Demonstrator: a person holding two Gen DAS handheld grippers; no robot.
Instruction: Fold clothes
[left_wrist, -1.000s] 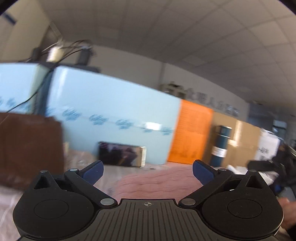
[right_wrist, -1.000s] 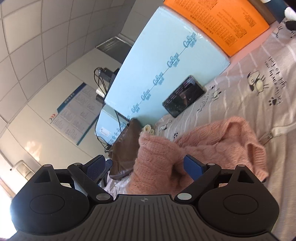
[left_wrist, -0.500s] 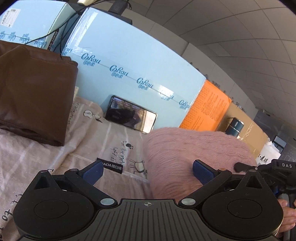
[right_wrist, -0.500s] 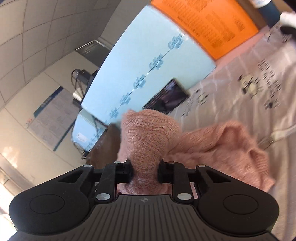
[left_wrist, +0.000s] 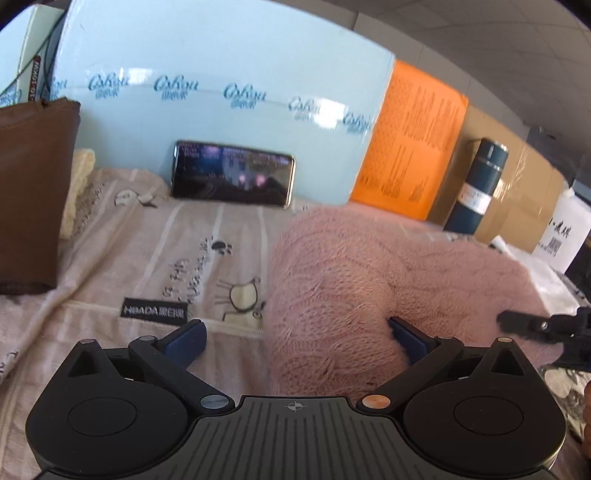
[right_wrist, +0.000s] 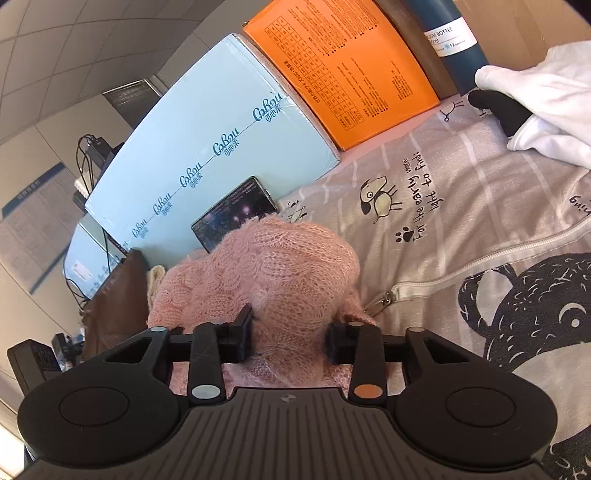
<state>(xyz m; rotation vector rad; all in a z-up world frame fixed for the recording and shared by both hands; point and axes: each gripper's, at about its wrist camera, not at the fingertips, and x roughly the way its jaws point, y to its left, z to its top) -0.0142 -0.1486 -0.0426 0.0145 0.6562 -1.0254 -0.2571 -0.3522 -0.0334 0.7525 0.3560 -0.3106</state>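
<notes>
A fluffy pink knit sweater (left_wrist: 351, 288) lies bunched on a grey patterned bedsheet (left_wrist: 155, 266). My left gripper (left_wrist: 295, 338) is open just above the sheet, with the sweater's left edge between its blue fingertips (left_wrist: 186, 336). My right gripper (right_wrist: 290, 334) is shut on a bunch of the pink sweater (right_wrist: 280, 266) and holds it up over the sheet (right_wrist: 461, 206). The right gripper's black frame also shows in the left wrist view (left_wrist: 546, 328), at the sweater's right side.
A phone (left_wrist: 232, 173) leans on a light blue box (left_wrist: 221, 74) at the back. An orange box (left_wrist: 410, 140), a dark bottle (left_wrist: 480, 184) and cardboard stand to the right. A brown bag (left_wrist: 29, 192) is at left. A white-gloved hand (right_wrist: 543, 96) is at far right.
My left gripper has tilted down from facing the wall and come close over the sweater's edge. My right gripper has closed on a bunch of the sweater and holds it.
</notes>
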